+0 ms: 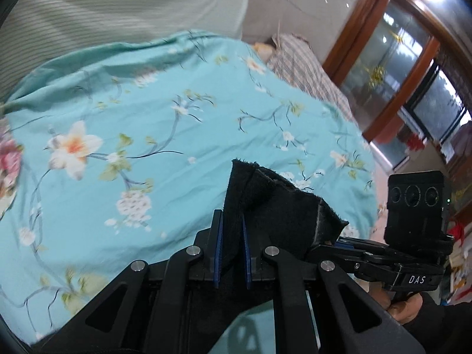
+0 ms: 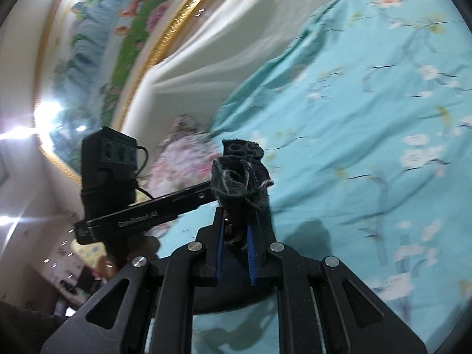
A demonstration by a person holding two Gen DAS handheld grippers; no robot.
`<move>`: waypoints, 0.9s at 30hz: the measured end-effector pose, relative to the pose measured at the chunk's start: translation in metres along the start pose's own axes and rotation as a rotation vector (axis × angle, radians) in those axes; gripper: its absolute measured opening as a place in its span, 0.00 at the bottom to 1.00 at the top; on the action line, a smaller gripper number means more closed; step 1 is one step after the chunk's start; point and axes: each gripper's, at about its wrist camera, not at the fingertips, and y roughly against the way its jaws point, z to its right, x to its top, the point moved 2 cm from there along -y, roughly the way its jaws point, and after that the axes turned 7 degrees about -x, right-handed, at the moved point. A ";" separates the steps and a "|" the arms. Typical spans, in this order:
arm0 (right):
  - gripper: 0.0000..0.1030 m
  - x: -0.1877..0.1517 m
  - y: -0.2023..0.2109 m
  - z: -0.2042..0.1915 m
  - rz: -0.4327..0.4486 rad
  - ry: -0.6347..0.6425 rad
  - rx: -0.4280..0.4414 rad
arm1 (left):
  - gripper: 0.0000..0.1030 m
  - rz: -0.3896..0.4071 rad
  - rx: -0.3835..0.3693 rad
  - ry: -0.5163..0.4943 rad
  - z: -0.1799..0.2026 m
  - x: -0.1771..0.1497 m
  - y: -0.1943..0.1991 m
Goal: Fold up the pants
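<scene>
Your left wrist view looks along its fingers [image 1: 217,244] across the bed [image 1: 124,153] toward the window [image 1: 392,67]. Your right faces the framed painting [image 2: 97,44] — both close above the same floral bedspread.

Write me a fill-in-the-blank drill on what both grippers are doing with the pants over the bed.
1. The left gripper is shut on a bunch of ____-coloured pants.
2. The right gripper also clamps the pants, whose bunched cloth sticks out ____ its fingertips.
3. Below both grippers lies a bedsheet with a turquoise ground and a ____ print.
4. In the left wrist view, the other gripper shows near the ____ edge of the picture.

Missing words: black; beyond; floral; right
</scene>
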 end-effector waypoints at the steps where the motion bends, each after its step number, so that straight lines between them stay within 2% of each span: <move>1: 0.14 -0.001 -0.002 -0.006 -0.007 0.008 0.019 | 0.10 0.020 0.003 0.015 -0.003 -0.006 0.011; 5: 0.14 -0.011 -0.013 -0.032 -0.050 0.054 0.087 | 0.10 0.087 0.013 0.083 -0.015 -0.027 0.043; 11: 0.14 -0.034 -0.037 -0.056 -0.131 0.091 0.134 | 0.10 0.133 0.041 0.159 -0.034 -0.061 0.070; 21: 0.14 -0.080 -0.088 -0.067 -0.283 0.101 0.142 | 0.10 0.150 0.099 0.298 -0.081 -0.120 0.084; 24: 0.14 -0.092 -0.101 -0.068 -0.312 0.100 0.132 | 0.02 0.151 0.110 0.329 -0.092 -0.132 0.086; 27: 0.15 -0.104 -0.114 -0.069 -0.347 0.113 0.112 | 0.02 0.157 0.119 0.358 -0.102 -0.144 0.090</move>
